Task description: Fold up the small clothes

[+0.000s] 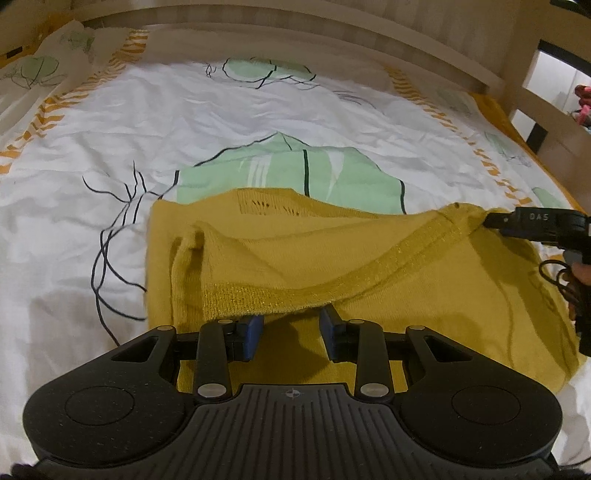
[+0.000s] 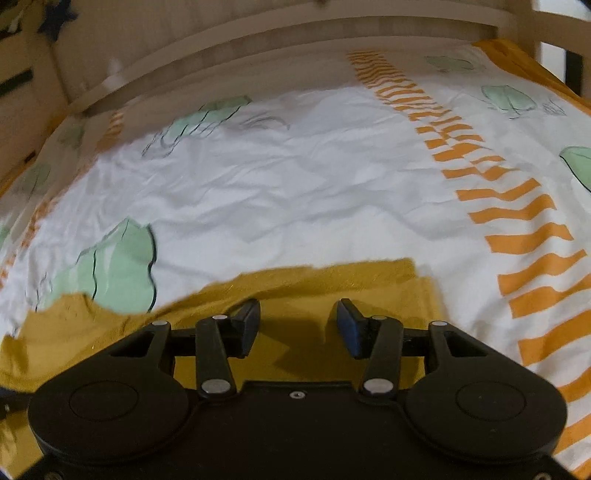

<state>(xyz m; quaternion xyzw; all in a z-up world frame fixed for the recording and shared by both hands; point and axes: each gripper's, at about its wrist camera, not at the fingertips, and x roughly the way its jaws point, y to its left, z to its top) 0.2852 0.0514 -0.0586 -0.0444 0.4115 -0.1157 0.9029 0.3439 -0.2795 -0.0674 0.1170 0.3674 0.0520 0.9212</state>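
A mustard-yellow knit garment point(image 1: 332, 258) lies partly folded on the bed, its ribbed hem band point(image 1: 332, 286) draped across just beyond my left gripper point(image 1: 291, 325). The left gripper's jaws stand apart, blue pads either side of the cloth, holding nothing. In the left wrist view the right gripper point(image 1: 491, 219) enters from the right at the garment's far right corner, touching the cloth. In the right wrist view the right gripper point(image 2: 297, 314) is open above the yellow garment point(image 2: 314, 288), with nothing between its fingers.
The bed has a white sheet point(image 1: 184, 122) with green leaf prints and orange striped bands point(image 2: 517, 221). A pale wooden bed frame point(image 1: 332, 22) runs along the far side, with a post at the right point(image 1: 524, 85). A pillow point(image 1: 44, 70) lies far left.
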